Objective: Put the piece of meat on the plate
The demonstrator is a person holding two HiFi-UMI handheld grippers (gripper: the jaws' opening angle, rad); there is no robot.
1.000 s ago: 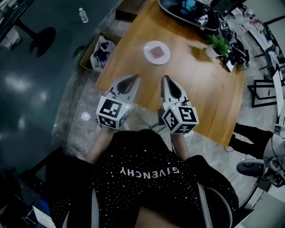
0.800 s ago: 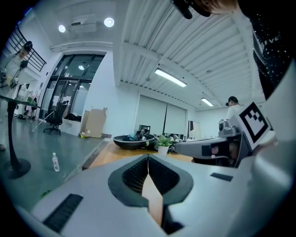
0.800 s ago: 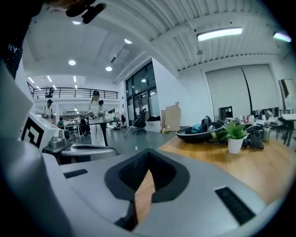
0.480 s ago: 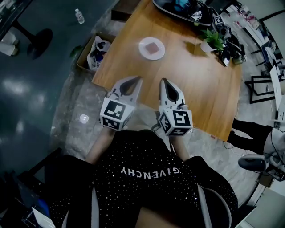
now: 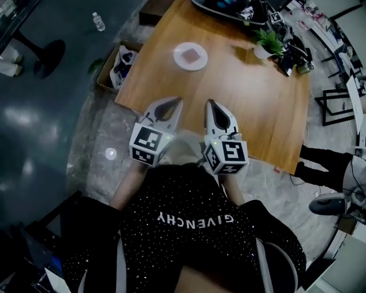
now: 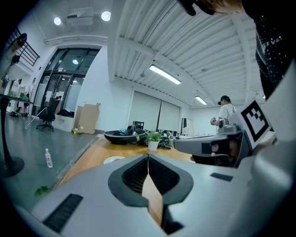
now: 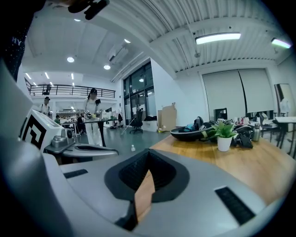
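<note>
A white plate sits near the far left of the wooden table. A pinkish piece of meat lies on it. My left gripper and right gripper hang side by side at the table's near edge, well short of the plate. Both are shut with nothing between the jaws. In the left gripper view the jaw tips meet, and the plate peeks over them. In the right gripper view the tips meet too, and the left gripper shows beside them.
A potted plant and a black tray of clutter stand at the table's far end. On the floor to the left are a cardboard box with a bag and a water bottle. A person's legs are at the right.
The table and plate have slid up and left in the head view. Both grippers, still shut, now sit a little farther back from the plate.
</note>
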